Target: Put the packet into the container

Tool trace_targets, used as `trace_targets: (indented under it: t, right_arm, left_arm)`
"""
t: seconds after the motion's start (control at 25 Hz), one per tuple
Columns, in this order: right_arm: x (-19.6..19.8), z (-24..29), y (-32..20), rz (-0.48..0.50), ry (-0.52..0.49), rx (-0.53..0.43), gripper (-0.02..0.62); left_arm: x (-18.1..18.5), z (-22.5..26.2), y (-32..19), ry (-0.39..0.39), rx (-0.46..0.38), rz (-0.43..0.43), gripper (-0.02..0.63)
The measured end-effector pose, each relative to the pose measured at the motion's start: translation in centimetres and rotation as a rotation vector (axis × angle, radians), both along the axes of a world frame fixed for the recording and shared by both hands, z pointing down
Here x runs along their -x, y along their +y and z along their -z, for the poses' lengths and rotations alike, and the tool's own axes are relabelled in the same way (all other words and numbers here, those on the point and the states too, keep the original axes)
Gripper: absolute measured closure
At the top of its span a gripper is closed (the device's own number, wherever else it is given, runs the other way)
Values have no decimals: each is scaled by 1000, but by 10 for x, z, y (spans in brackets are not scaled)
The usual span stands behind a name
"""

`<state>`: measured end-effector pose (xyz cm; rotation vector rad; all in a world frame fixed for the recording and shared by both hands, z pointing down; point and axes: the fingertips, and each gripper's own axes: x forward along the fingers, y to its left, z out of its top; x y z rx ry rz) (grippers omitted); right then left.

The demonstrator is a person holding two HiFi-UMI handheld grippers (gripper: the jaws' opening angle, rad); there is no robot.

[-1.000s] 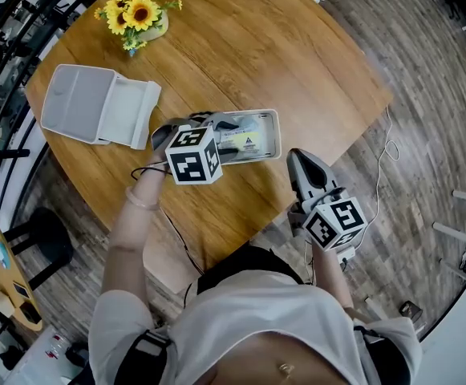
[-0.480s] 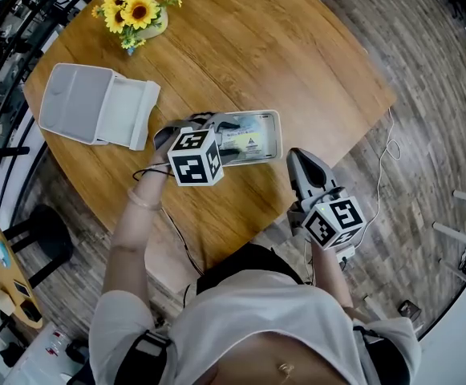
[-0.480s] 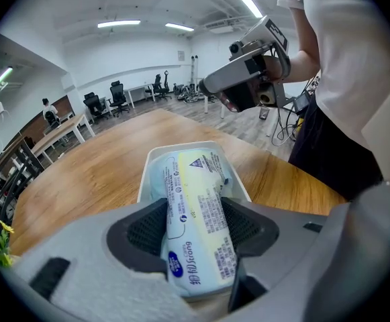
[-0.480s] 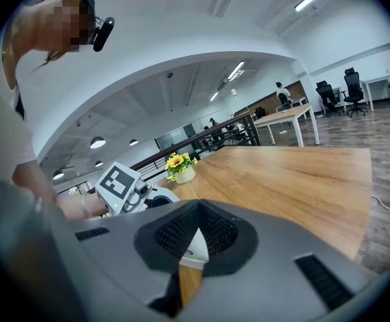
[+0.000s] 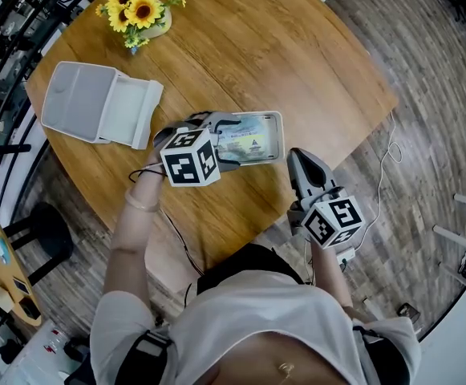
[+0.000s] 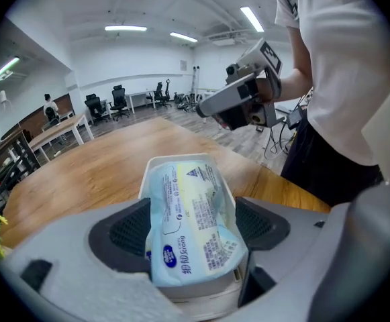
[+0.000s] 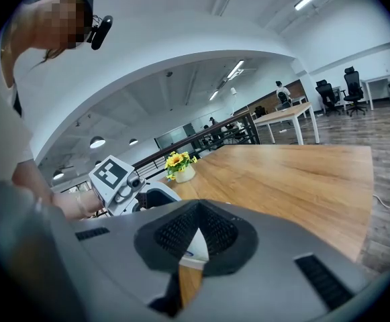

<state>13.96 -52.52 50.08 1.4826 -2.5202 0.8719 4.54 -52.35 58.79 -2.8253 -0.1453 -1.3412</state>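
A pale blue and yellow packet (image 5: 250, 141) lies in a shallow white container (image 5: 279, 131) near the table's front edge. My left gripper (image 5: 226, 143) reaches over the container's left end. In the left gripper view the packet (image 6: 191, 213) sits between the jaws, which have just been opening and stand wide; neither pad presses on it. The container's rim (image 6: 181, 159) shows beyond the packet. My right gripper (image 5: 297, 158) hovers shut off the table's front edge, to the right of the container, holding nothing; its pads meet in its own view (image 7: 196, 230).
A white open box with a hinged lid (image 5: 98, 104) lies at the table's left. A vase of sunflowers (image 5: 140, 14) stands at the far left. The round wooden table's edge (image 5: 329, 147) runs close by the right gripper. A cable (image 5: 383, 155) trails on the floor.
The left gripper's jaws have spread apart from the packet, and the gripper has drawn slightly back toward the left. More of the packet shows in the container. The right gripper has stayed put.
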Motion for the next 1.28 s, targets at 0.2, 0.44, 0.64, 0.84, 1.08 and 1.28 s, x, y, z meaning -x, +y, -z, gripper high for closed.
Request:
trace_targets:
  t: [0.2, 0.44, 0.64, 0.84, 1.08, 1.28]
  right_arm:
    - [1, 7, 1, 7, 4, -14, 584]
    - [11, 21, 4, 35, 0, -48, 584]
    - [22, 50, 3, 32, 19, -142, 584]
    - [43, 75, 2, 53, -6, -234, 584]
    - [61, 91, 2, 63, -27, -290, 584]
    - [65, 99, 0, 32, -21, -324, 584]
  left_arm:
    - [9, 32, -8, 81, -73, 122, 225]
    - [29, 91, -34, 355, -221, 513, 225]
    - [37, 141, -31, 522, -351, 738, 225]
    - [45, 168, -15, 654, -384, 909, 227]
    - [48, 181, -7, 685, -492, 1030, 227]
    - [57, 188, -7, 739, -536, 1165, 377]
